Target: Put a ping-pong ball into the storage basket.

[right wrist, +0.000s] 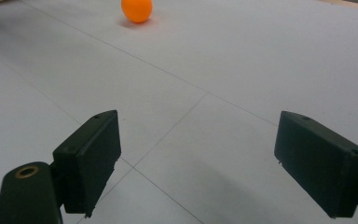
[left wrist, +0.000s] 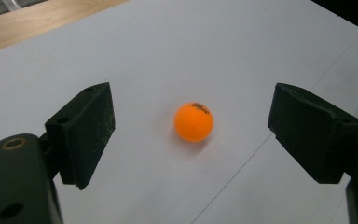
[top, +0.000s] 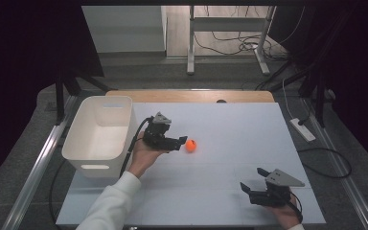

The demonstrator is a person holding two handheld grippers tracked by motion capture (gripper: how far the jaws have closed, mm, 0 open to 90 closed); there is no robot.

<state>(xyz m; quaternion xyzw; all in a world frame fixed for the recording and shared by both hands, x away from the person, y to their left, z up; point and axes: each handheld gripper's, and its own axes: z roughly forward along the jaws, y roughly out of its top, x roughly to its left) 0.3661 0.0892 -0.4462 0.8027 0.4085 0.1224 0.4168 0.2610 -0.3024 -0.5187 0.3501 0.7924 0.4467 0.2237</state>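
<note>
Left tool released, jaws wide, pointing at orange ball just right of it on white worktop. Right tool released, near right corner.

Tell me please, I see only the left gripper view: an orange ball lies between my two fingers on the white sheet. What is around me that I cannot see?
Observer: A white bin stands on the table's left side, just beside your left gripper.
Operator: Is the bin empty?
Observer: The part of its inside that the high view shows is bare.
Operator: Where is the other gripper?
Observer: The right gripper rests near the table's front right corner, fingers open, far from the orange ball.
Operator: Does it face the ball?
Observer: Yes, its own view shows the ball far ahead, at the top edge.
</note>
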